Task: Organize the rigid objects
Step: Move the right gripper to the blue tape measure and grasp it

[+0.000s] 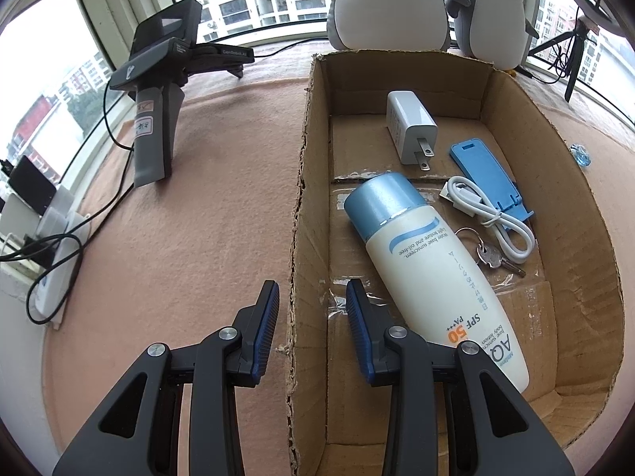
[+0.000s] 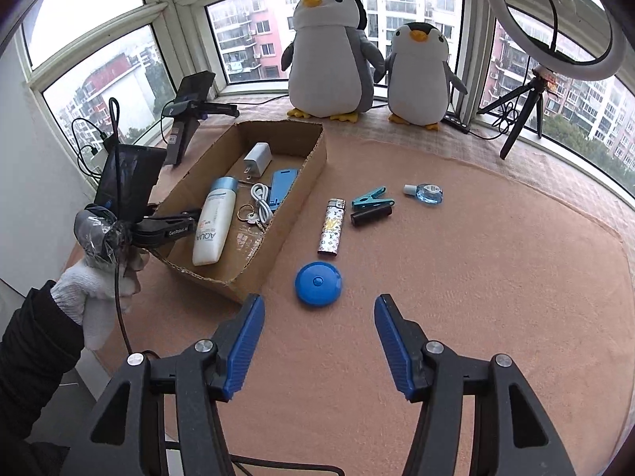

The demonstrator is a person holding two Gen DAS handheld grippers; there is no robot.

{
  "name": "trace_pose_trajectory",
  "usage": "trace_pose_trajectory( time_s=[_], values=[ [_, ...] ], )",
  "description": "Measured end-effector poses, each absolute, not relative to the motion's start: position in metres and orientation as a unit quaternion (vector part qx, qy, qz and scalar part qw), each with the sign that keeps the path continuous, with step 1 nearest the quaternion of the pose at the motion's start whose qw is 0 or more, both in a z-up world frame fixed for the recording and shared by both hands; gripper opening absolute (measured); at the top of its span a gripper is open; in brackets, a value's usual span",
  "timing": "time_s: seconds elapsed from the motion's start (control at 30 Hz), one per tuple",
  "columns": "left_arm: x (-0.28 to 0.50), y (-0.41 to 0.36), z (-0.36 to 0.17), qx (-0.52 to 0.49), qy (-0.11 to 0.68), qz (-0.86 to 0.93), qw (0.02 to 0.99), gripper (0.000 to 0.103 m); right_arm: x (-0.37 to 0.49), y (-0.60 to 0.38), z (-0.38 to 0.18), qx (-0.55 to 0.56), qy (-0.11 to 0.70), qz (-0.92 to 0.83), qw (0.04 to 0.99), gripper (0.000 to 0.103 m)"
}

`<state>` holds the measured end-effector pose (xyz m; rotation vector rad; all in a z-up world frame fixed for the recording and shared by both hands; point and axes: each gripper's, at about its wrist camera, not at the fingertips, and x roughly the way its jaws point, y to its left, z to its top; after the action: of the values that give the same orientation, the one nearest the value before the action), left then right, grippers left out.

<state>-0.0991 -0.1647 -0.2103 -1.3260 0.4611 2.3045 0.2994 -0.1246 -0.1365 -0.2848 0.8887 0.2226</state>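
Your right gripper (image 2: 317,341) hangs with its jaws apart and nothing between them, just short of the blue round tape measure (image 2: 318,284) lying flat on the tan cloth (image 2: 476,297) beside the cardboard box (image 2: 305,182). Your left gripper (image 1: 311,317) straddles the box's near wall (image 1: 295,277), its jaws narrowed about that wall; whether the pads press it is unclear. The disc looks light, stiff and smooth-shelled, likely to skid if nudged; take it across its rim from above, pads on opposite edges. The patterned lighter (image 2: 331,227), clip (image 2: 372,197) and small blue bottle (image 2: 426,193) wait beyond.
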Motion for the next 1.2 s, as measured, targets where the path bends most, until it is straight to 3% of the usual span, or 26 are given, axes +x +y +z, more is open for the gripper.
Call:
trace_pose_trajectory(
  time_s=[0.43, 0.87, 0.97, 1.2],
  values=[
    [-0.101, -0.167, -0.21, -0.484, 0.156, 0.834, 0.215, 0.034, 0.365, -0.118, -0.219, -0.173, 0.496, 0.128, 0.841, 0.054],
    [-0.101, -0.168, -0.211, -0.485, 0.151, 0.834, 0.215, 0.034, 0.388, -0.106, -0.235, -0.202, 0.505, 0.124, 0.83, 0.053],
    [-0.101, -0.167, -0.21, -0.485, 0.151, 0.834, 0.214, 0.034, 0.391, -0.105, -0.234, -0.207, 0.504, 0.12, 0.83, 0.047],
    [-0.101, -0.168, -0.21, -0.485, 0.151, 0.834, 0.217, 0.034, 0.393, -0.108, -0.231, -0.195, 0.505, 0.12, 0.832, 0.046]
  ],
)
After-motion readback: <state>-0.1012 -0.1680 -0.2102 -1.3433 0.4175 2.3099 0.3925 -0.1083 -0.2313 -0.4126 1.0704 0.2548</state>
